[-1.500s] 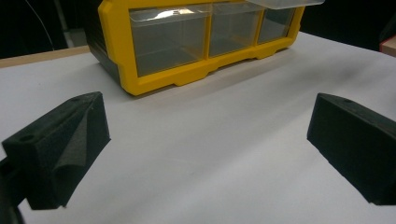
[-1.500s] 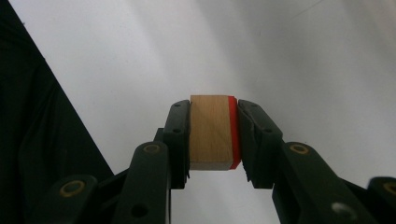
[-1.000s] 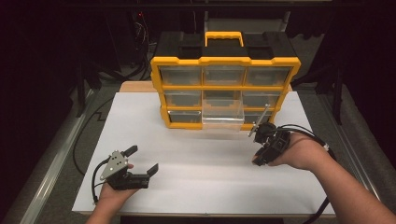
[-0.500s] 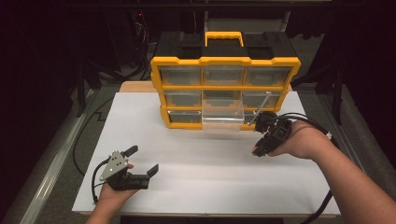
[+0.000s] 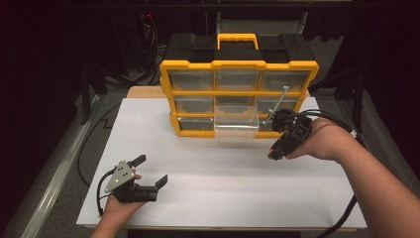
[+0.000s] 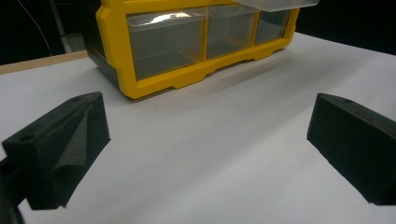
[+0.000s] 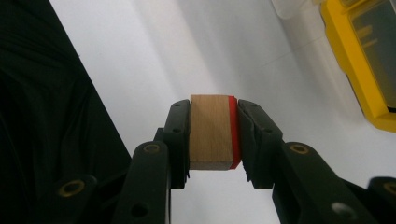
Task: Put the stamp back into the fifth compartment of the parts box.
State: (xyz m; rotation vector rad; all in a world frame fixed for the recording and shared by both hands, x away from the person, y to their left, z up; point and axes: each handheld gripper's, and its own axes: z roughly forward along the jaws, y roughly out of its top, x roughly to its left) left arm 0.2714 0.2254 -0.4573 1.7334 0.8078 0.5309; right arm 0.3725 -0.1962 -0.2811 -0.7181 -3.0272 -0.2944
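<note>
Block (image 7: 212,132) sitting clamped between right tongs (image 7: 214,133) in the right gripper view: bare wood with one red face, looking light, stiff, hardly fragile; smooth flat sides probably best pinched squarely, as now, to stop twisting. Hanging above the white desk (image 7: 187,51), beside the yellow organizer (image 7: 362,70).

Showing in the high view what that close look is missing: right tongs (image 5: 285,139) raised just in front of a clear drawer (image 5: 236,121) pulled out of the organizer (image 5: 237,94); block itself hidden there. Left tongs (image 5: 148,173) resting low, gaping, holding nothing.

Confirming in the left gripper view: pads (image 6: 60,144) well apart, bare desk (image 6: 210,154) between.
</note>
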